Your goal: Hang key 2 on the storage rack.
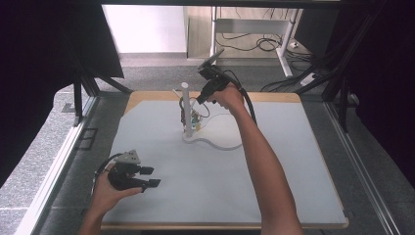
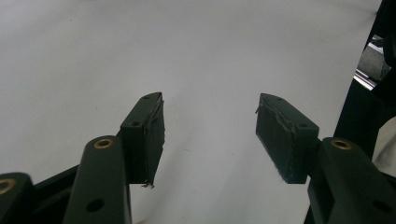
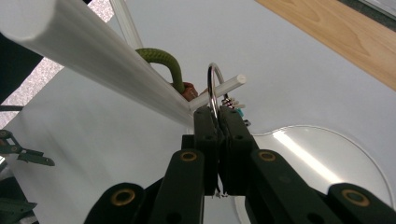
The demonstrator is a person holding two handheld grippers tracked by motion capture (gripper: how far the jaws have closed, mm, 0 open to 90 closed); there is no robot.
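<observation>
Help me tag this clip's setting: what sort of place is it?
Probably a lab or workshop test bench: a table hemmed in by dark curtains, loose cables on the floor behind, and a white peg stand for practice.

place: lab | signs: black curtains point(image 1: 44, 58), floor cables point(image 1: 254, 44), covered test table point(image 1: 220, 186)

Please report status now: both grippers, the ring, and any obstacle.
Right gripper shut on metal ring, at a side peg of white stand. Left gripper open, idle. Green loop close by.
</observation>
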